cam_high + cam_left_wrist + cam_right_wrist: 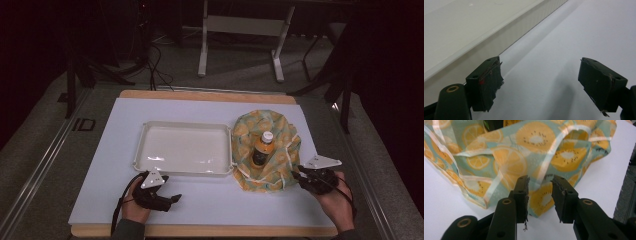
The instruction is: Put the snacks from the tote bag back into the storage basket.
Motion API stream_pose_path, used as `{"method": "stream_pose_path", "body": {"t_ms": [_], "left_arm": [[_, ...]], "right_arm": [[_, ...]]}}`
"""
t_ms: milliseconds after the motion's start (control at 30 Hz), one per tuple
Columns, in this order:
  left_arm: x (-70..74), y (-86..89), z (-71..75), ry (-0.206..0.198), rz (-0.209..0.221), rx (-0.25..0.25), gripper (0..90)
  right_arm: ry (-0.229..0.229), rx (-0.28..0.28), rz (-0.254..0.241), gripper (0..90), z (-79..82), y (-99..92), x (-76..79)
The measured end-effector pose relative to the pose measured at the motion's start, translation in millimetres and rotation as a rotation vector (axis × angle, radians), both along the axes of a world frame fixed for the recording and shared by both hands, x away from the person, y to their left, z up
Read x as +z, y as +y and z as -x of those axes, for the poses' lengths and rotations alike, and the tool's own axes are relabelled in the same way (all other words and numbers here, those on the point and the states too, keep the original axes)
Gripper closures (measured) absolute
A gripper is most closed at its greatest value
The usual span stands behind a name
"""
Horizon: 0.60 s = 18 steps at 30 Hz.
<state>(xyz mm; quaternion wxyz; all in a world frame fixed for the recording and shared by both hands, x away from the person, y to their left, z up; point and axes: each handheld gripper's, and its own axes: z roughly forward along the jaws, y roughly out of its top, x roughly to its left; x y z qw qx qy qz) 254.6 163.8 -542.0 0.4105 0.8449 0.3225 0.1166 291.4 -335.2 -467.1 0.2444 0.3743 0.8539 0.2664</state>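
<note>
The fruit-print cloth bag (267,150) lies crumpled on the right half of the bench (210,205), just beside the right end of the white tray (185,149), with an orange-juice bottle (262,149) standing on it or in its folds; we cannot tell which. The bottle stands upright, its long axis vertical, white cap up. The bag has no clear long axis, though its open, ribbon-edged side seems to face our near right.

Our right gripper (540,195) is at the bag's near right edge, fingers (522,195) part-way closed with a fold of fabric between them, but we see a gap, so the pads do not look clamped yet. Our left gripper (541,85) rests by the tray's near wall, fingers wide apart and holding nothing.

We judge the main risk is tugging the cloth: a pull could topple the bottle or drag it against the tray. A shallow bite on thin fabric may also slip free.
</note>
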Motion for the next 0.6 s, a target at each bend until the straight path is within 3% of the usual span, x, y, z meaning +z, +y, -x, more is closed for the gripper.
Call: {"method": "stream_pose_path", "body": {"t_ms": [600], "left_arm": [[0.2, -0.4, 0.3, -0.001, -0.003, -0.001, 19.1]], "right_arm": [[-0.007, 0.112, 0.054, 72.9, -11.9, 23.4, 26.0]]}}
